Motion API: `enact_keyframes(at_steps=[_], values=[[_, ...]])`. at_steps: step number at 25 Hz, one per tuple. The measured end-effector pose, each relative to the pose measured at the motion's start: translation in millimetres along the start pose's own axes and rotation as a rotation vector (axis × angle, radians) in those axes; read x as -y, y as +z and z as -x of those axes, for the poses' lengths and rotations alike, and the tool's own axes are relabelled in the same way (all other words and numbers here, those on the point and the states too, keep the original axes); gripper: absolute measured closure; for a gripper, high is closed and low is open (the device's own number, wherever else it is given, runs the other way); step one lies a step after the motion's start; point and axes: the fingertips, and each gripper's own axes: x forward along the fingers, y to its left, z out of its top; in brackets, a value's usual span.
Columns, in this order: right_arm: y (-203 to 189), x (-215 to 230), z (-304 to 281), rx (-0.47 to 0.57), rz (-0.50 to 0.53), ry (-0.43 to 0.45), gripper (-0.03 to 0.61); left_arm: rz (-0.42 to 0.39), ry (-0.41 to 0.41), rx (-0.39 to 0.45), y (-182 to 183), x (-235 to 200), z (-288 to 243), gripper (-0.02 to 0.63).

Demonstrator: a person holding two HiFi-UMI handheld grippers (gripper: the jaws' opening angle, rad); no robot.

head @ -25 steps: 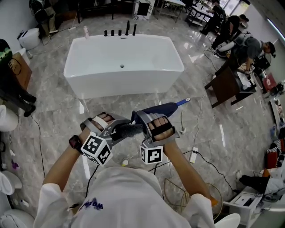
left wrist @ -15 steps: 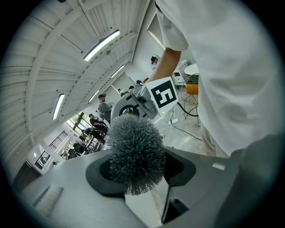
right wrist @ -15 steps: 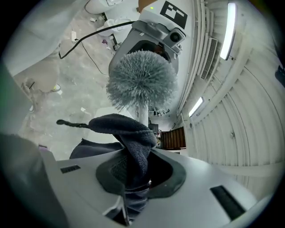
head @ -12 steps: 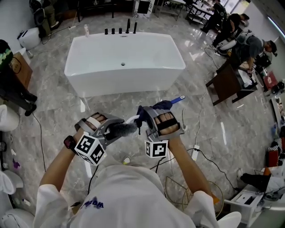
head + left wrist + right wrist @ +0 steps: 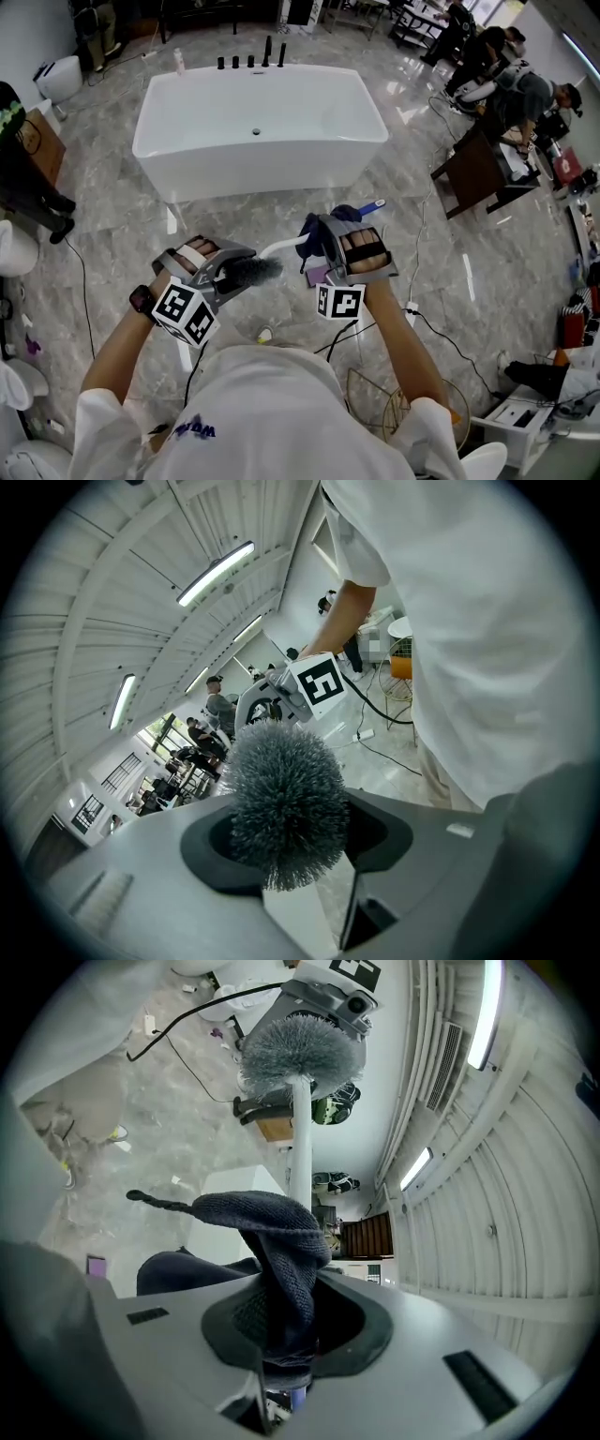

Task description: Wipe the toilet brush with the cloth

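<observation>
1. My left gripper point(image 5: 239, 269) is almost fully closed on the toilet brush point(image 5: 298, 1046), right at its bristle head. Soft bristles give a poor hold, so I think the brush may twist or slide out when I drag along the handle.
2. My right gripper point(image 5: 319, 248) has just been closing a little and pinches one fold of the dark cloth point(image 5: 281, 1241). A snag could tug it free.
3. The brush is in the air between my grippers, on the near side of the bathtub point(image 5: 258, 131). It has a round grey head on the left and a white handle running right to a blue tip.
</observation>
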Motion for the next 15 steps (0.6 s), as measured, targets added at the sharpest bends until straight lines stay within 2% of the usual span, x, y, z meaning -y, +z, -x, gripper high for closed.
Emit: enact_keyframes(at_steps=[6, 15], values=[[-17, -8, -4, -0.012, -0.001, 0.013, 0.506, 0.026, -0.014, -0.022, -5, 4, -5, 0.397], [-15, -15, -16, 0.012, -0.004, 0.017, 0.502, 0.039, -0.019, -0.046, -15, 6, 0, 0.397]])
